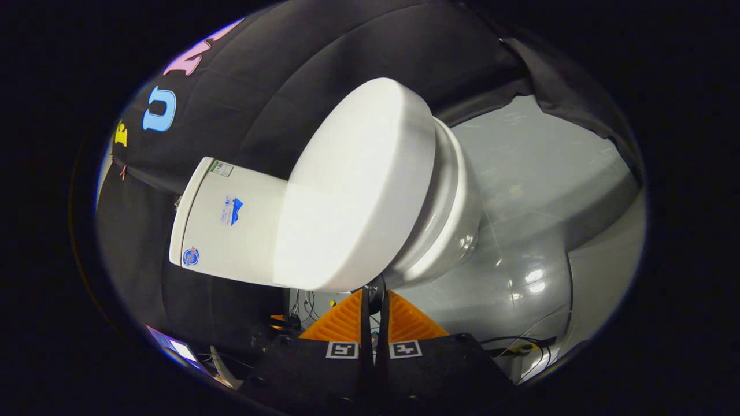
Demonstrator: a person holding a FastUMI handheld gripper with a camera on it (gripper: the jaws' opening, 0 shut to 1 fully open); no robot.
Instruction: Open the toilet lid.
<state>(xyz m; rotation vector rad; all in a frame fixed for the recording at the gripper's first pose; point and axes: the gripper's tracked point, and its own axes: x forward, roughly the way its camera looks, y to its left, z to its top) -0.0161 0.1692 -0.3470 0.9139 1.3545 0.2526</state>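
Gripper view — white toilet lid (352,190) down on the bowl (451,214), jaws together.

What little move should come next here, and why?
Probably part the fingers and slip one under the lid's edge. The hand-held gripper has its fingers nearly together, tips just at the rim of the lid, which still lies down over the bowl, so nothing is hooked yet.

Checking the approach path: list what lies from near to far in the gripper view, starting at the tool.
Tool, fingers together with only a thin gap and nothing held → toilet lid, its edge just ahead of the fingertips → tank → black cloth wall.
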